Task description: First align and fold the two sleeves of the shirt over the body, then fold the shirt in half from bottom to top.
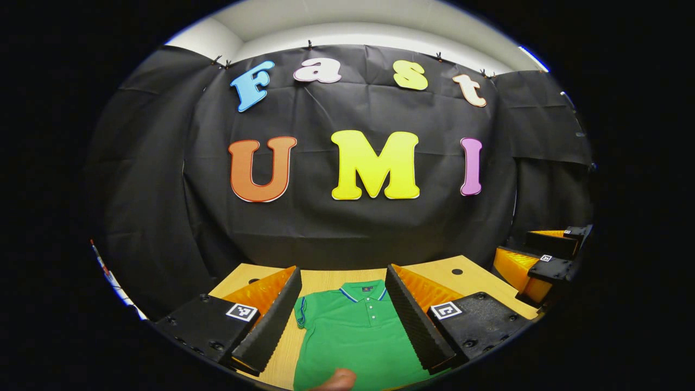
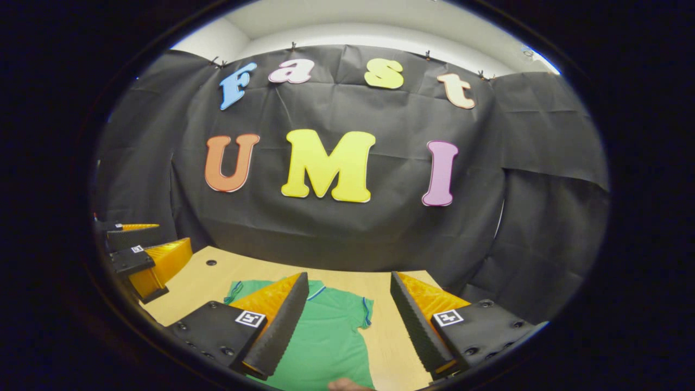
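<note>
A green polo shirt (image 1: 353, 336) lies flat on the wooden table (image 1: 320, 279), collar toward the back wall, short sleeves spread out. My left gripper (image 1: 342, 315) hovers above its chest, open, with the collar showing between the fingers. In the right gripper view the same shirt (image 2: 331, 331) has its right sleeve (image 2: 366, 314) lying between my fingers. My right gripper (image 2: 347, 320) is open above that side, and its left finger (image 2: 277, 320) hides part of the collar. Each gripper also appears in the other's view: the right gripper (image 1: 543, 260) and the left gripper (image 2: 141, 252).
The black cloth wall (image 1: 347, 217) stands close behind the table's back edge. A round hole (image 1: 457, 271) marks the tabletop near the right back corner, and another hole (image 2: 211, 262) sits at the left. A fingertip (image 1: 339, 380) pokes in at the bottom.
</note>
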`<control>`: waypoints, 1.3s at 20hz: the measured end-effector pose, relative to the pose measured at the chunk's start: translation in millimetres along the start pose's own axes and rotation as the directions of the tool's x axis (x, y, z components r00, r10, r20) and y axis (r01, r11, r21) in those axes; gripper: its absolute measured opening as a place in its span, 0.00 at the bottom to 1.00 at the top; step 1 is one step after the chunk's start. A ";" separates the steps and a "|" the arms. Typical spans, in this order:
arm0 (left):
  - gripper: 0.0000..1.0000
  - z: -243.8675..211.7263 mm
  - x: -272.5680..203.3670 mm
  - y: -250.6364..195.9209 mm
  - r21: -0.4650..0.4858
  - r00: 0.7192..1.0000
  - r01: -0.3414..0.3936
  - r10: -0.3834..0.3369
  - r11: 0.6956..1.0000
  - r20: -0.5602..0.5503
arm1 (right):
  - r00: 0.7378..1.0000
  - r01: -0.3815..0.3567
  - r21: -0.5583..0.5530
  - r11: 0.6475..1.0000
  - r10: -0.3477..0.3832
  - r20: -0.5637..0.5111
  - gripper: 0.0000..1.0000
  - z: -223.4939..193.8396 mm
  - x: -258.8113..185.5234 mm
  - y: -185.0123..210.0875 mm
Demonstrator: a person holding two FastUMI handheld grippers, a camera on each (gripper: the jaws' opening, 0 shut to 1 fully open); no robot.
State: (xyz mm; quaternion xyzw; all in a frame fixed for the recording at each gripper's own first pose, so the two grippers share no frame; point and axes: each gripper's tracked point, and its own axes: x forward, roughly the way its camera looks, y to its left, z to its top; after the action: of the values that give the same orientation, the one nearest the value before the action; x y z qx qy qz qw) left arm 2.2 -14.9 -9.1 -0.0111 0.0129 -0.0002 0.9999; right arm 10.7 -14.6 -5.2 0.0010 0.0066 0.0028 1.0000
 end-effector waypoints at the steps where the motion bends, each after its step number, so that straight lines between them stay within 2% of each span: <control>1: 1.00 -0.1 1.0 0.8 -0.001 1.000 -0.004 0.004 1.000 0.000 | 1.000 -0.004 0.000 1.000 0.004 -0.003 0.96 -1.4 1.7 -0.2; 8: 1.00 0.1 4.7 -8.9 -0.009 1.000 -0.010 0.010 1.000 0.006 | 0.998 -0.028 0.003 1.000 0.028 -0.051 0.95 -17.9 23.4 -6.5; 13: 1.00 -2.8 6.8 -11.0 0.004 1.000 -0.030 0.030 1.000 0.001 | 0.990 -0.018 0.010 1.000 0.019 -0.141 0.95 -55.8 58.1 -18.2; 18: 1.00 1.3 10.1 -15.9 -0.016 0.999 -0.033 0.033 0.999 0.016 | 0.968 -0.017 -0.003 1.000 0.015 -0.251 0.94 -113.6 110.1 -30.2; 21: 1.00 -0.2 17.2 -17.7 -0.012 0.999 -0.051 0.051 0.999 -0.009 | 0.939 -0.015 0.017 1.000 0.020 -0.344 0.96 -155.8 147.1 -36.3; 22: 1.00 -2.0 18.2 -18.6 -0.015 0.998 -0.060 0.060 0.998 -0.018 | 0.923 -0.011 0.039 0.999 0.025 -0.384 0.94 -170.3 158.7 -36.2; 26: 0.99 -17.5 17.3 -11.8 -0.005 0.992 -0.103 0.102 0.995 -0.067 | 0.839 0.024 0.054 0.998 0.009 -0.544 0.96 -235.9 214.8 -49.6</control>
State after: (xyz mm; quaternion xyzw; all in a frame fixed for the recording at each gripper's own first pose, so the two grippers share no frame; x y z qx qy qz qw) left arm 19.0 -27.1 -26.8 -0.0146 0.0469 0.0509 0.9975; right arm 222.6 -62.5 -244.0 0.0293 0.2902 -0.0010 0.9565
